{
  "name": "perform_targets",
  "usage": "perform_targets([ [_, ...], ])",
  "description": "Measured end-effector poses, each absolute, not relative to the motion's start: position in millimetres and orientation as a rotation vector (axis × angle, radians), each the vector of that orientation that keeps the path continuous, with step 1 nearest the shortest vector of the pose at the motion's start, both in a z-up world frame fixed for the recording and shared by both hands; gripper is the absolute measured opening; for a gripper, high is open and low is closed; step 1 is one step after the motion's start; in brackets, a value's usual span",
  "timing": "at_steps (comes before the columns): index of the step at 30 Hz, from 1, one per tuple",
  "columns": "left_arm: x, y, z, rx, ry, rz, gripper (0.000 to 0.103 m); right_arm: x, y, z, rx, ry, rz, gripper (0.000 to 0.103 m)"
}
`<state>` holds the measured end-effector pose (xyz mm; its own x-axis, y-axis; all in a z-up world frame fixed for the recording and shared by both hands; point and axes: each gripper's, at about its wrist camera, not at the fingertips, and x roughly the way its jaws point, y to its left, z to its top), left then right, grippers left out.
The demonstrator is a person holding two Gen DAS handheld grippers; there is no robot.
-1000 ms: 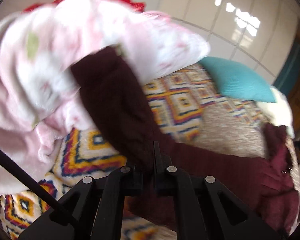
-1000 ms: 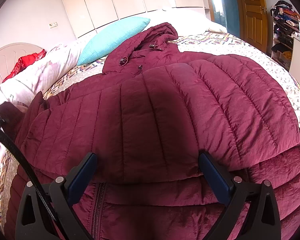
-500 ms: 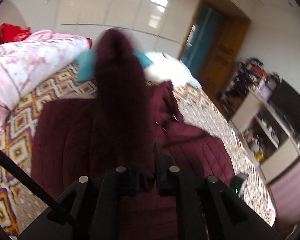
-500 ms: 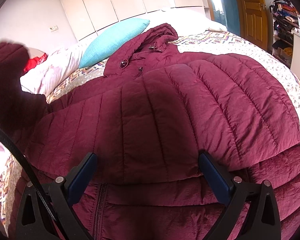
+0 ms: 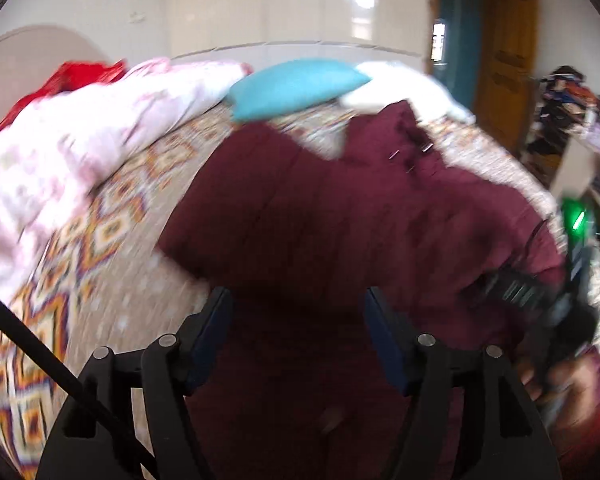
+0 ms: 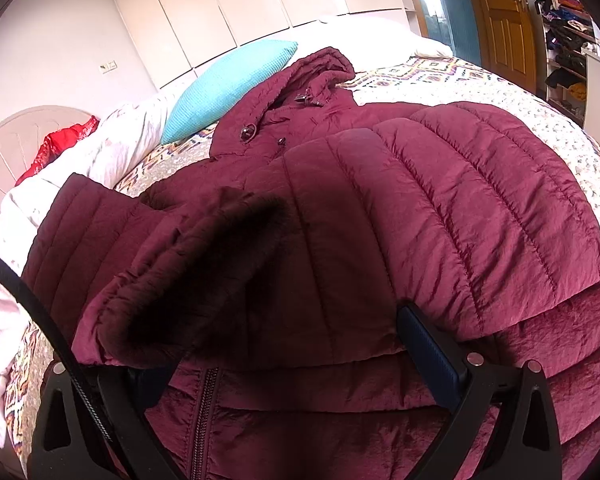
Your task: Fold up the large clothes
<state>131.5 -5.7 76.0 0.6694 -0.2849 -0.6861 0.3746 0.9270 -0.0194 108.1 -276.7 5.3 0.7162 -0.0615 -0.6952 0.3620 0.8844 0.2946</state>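
now the left tool [image 5: 298, 330] is opening over the maroon jacket [image 6: 440, 208]; right tool [image 6: 292, 356] wide.

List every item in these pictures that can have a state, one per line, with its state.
Maroon jacket: spread on the bed, sleeve folded across its front.
Zip: closed where visible.
Left gripper: jaws opening, gripping nothing.
Right gripper: open.
Wooden door: shut.

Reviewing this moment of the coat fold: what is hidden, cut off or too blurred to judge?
- Maroon quilted coat: hem cut off by the bottom edge, right wrist view.
- Right gripper: its left pad hidden under the folded-over sleeve.
- Left gripper, jaws opening, nothing pinched: motion blur smears the coat there.
- Shelf clutter: too blurred.
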Motion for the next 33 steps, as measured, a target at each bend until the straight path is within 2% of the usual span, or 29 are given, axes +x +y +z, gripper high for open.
perform_targets([
  [4, 129, 18, 33, 0.104, 0.832, -0.303, 0.067, 118, -271, 9, 0.373, 0.816, -0.267, 0.102],
  [7, 132, 40, 25, -0.014, 0.847, -0.315, 0.067, 108, -261, 27, 0.275, 0.852, -0.260, 0.097],
  [9, 135, 50, 20, -0.078, 0.843, -0.316, 0.075, 93, -262, 41, 0.269, 0.826, -0.243, 0.097],
  [16, 142, 64, 6, -0.164, 0.861, -0.306, 0.076, 57, -309, 91, 0.484, 0.694, -0.273, 0.097],
  [21, 138, 57, 5, -0.131, 0.849, -0.295, 0.078, 87, -310, 75, 0.541, 0.774, -0.254, 0.097],
  [24, 137, 56, 4, -0.131, 0.848, -0.297, 0.079, 108, -302, 51, 0.576, 0.861, -0.225, 0.083],
  [26, 138, 58, 4, -0.144, 0.849, -0.303, 0.079, 118, -294, 41, 0.582, 0.908, -0.213, 0.058],
  [27, 138, 59, 4, -0.150, 0.849, -0.305, 0.079, 123, -287, 40, 0.558, 0.929, -0.216, 0.051],
  [28, 138, 59, 4, -0.155, 0.849, -0.307, 0.079, 128, -282, 43, 0.523, 0.942, -0.204, 0.026],
  [30, 138, 60, 4, -0.161, 0.848, -0.310, 0.079, 132, -275, 52, 0.471, 0.960, -0.182, 0.023],
  [33, 138, 60, 4, -0.163, 0.847, -0.311, 0.079, 125, -281, 90, 0.346, 0.888, -0.251, 0.022],
])
